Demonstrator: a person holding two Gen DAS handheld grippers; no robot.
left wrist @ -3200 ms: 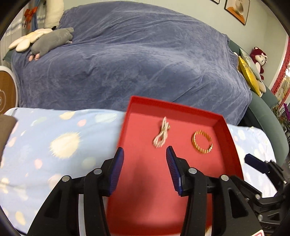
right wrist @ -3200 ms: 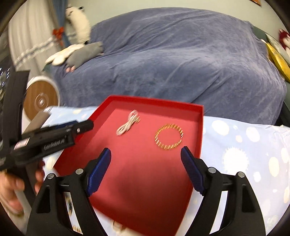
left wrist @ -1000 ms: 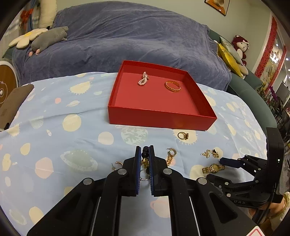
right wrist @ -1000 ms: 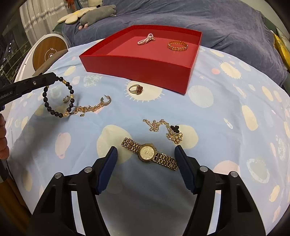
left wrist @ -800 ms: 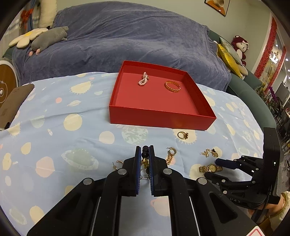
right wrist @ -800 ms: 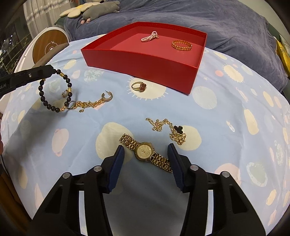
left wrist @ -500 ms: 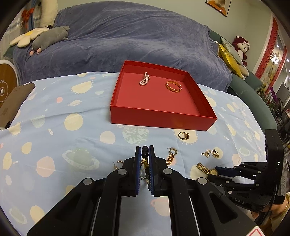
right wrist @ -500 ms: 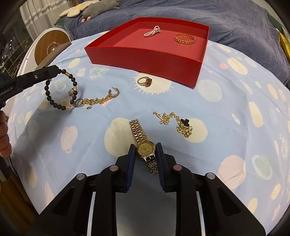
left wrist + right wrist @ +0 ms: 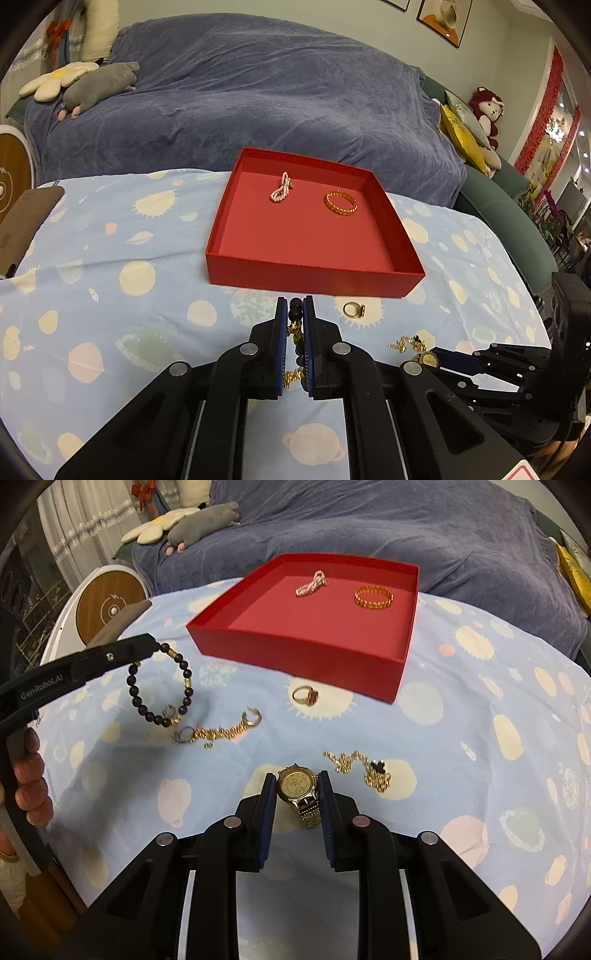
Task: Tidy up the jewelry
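Note:
A red tray [image 9: 314,275] [image 9: 295,644] on the spotted blue cloth holds a pearl bracelet [image 9: 282,187] [image 9: 311,583] and a gold bangle [image 9: 341,202] [image 9: 373,597]. My left gripper [image 9: 295,312] [image 9: 157,647] is shut on a dark bead bracelet [image 9: 160,685] [image 9: 295,314], which hangs above the cloth. My right gripper [image 9: 296,786] [image 9: 434,353] is shut on a gold watch [image 9: 297,782] [image 9: 428,357], lifted off the cloth. A gold ring [image 9: 306,695] [image 9: 352,309], a gold chain bracelet [image 9: 221,731] and a gold necklace with a black clover [image 9: 364,766] [image 9: 406,343] lie loose.
A blue-covered sofa [image 9: 258,92] with plush toys [image 9: 99,83] stands behind the table. A round wooden-faced device [image 9: 109,603] is at the left. A brown flat object [image 9: 22,225] lies at the cloth's left edge.
My right gripper closed on the gold watch and lifted it off the cloth. My left gripper, holding the bead bracelet, rose and moved toward the red tray.

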